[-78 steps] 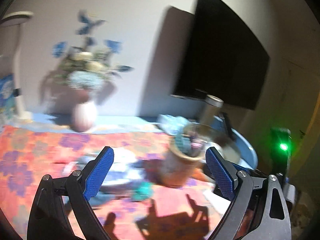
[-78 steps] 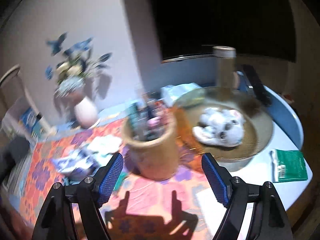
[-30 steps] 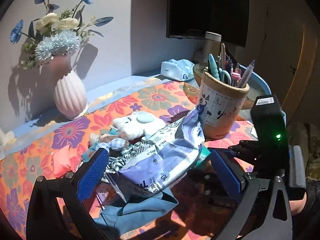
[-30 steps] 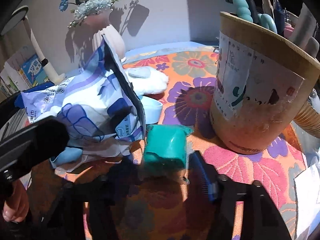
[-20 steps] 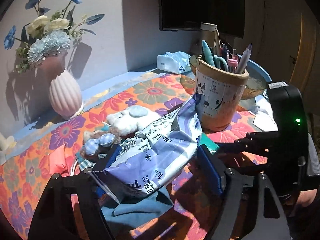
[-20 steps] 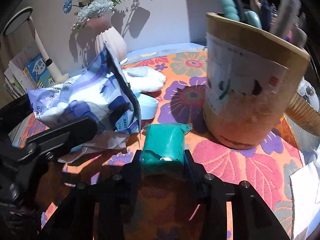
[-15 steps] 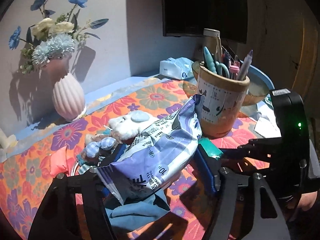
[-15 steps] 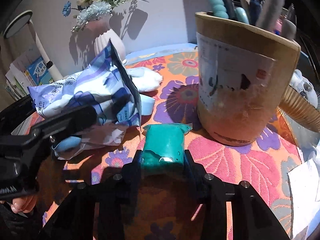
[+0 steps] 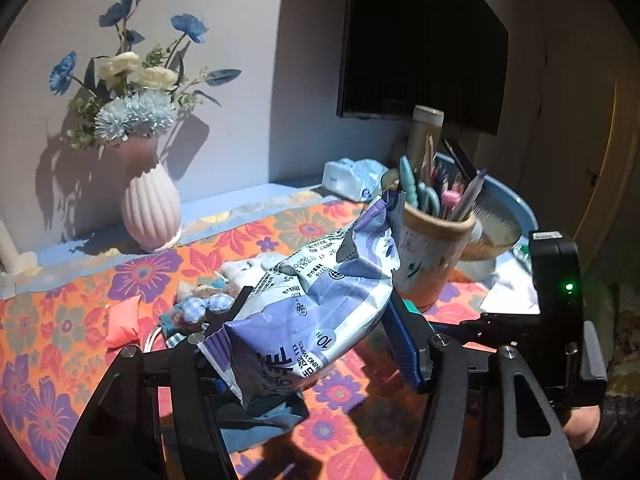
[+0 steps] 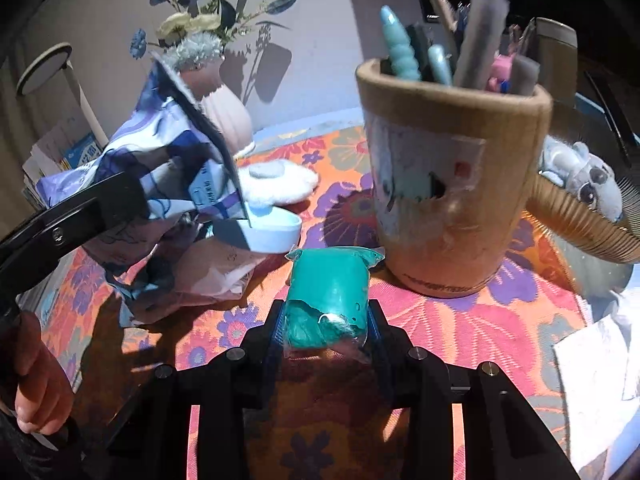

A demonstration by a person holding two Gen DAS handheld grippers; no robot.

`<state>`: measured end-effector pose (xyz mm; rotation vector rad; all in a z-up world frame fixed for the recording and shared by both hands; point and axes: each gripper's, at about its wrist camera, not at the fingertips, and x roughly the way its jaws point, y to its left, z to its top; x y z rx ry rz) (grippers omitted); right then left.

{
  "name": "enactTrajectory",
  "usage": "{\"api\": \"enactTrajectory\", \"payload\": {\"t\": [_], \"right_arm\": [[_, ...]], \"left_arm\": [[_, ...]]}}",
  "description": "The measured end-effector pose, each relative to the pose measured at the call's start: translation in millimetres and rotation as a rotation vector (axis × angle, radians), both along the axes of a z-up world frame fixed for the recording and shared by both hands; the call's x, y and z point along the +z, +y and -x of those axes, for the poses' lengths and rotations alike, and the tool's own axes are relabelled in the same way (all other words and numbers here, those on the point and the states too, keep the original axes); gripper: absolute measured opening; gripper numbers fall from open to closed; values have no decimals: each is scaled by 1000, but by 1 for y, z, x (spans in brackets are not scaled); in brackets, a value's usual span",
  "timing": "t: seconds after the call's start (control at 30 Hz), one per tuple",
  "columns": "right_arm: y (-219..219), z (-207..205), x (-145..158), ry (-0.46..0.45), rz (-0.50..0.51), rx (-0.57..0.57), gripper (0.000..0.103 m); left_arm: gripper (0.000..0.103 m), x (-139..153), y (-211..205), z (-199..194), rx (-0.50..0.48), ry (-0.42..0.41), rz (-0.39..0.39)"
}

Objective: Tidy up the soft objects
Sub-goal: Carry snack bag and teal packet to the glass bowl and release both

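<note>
Floral cloth covers the surface, where the left tool point(image 9: 316, 344) pinches a wet-wipes pack point(image 9: 320, 300) aloft, long axis pointing ahead, while the right tool point(image 10: 326, 320) clamps a teal packet point(image 10: 328, 292) beside the pen cup point(image 10: 448, 184).

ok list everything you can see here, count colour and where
wipes pack: 1, purple and white, held up in the left gripper
teal packet: 1, teal, clamped in the right gripper
pen cup: 1, tan, full of pens, on the floral cloth
vase: 1, pink, with blue and white flowers, by the wall
white plush: 1, white, on the cloth behind the pack
grey plush: 1, grey-blue, in the ribbed bowl
small dish: 1, pale blue, beside the pack
tissue pack: 1, white and blue, at the back
screen: 1, black, on the wall
grippers: 2, black, blue-padded jaws, both shut on items
</note>
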<state>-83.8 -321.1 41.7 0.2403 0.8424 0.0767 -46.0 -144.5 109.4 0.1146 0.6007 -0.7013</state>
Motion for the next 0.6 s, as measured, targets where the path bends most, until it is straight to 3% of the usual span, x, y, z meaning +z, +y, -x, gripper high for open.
{"api": "enactTrajectory", "payload": {"t": [0.6], "right_arm": [[-17, 31, 53, -22, 21, -43, 38]], "left_arm": [[60, 33, -8, 52, -32, -59, 60]]}}
